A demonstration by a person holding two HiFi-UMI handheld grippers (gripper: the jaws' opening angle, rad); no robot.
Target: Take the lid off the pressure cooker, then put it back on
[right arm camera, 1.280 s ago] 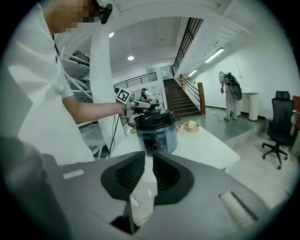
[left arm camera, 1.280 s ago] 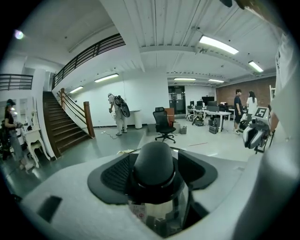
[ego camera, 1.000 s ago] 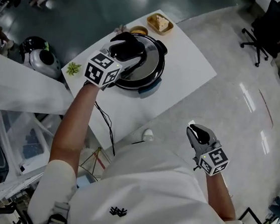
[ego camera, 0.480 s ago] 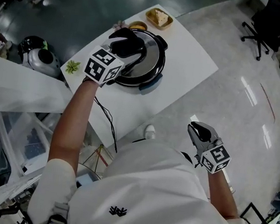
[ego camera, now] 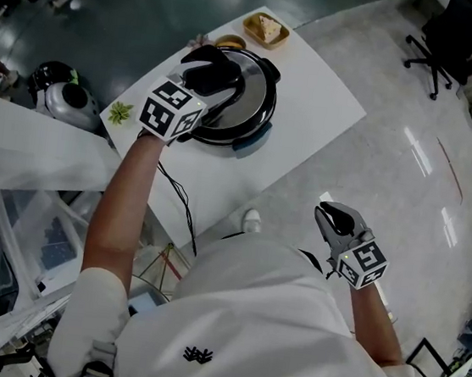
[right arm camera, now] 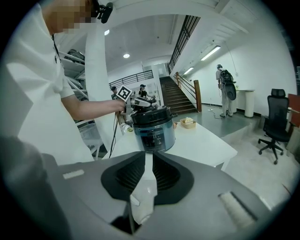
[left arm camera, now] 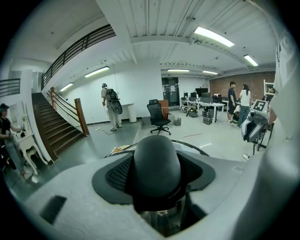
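Observation:
A steel pressure cooker [ego camera: 243,114] with a blue front panel stands on the white table [ego camera: 313,116], its lid [ego camera: 257,84] on top. My left gripper [ego camera: 209,73] reaches over the lid. Its jaws have just been closing, and the lid's black knob [left arm camera: 157,164] fills the space between them, gripped. My right gripper [ego camera: 335,217] hangs off the table's near right side, above the floor, with its jaws together and nothing in them. In the right gripper view, the cooker [right arm camera: 153,129] stands ahead, beyond the right gripper [right arm camera: 147,157].
A tan tray of food [ego camera: 266,30] and a small bowl [ego camera: 232,45] sit behind the cooker. A green sprig [ego camera: 121,113] lies at the table's left corner. A black cable [ego camera: 178,206] hangs off the near edge. A black office chair [ego camera: 445,51] stands far right.
The left gripper's marker cube has tilted slightly while it stays over the lid's knob. The right gripper has kept still.

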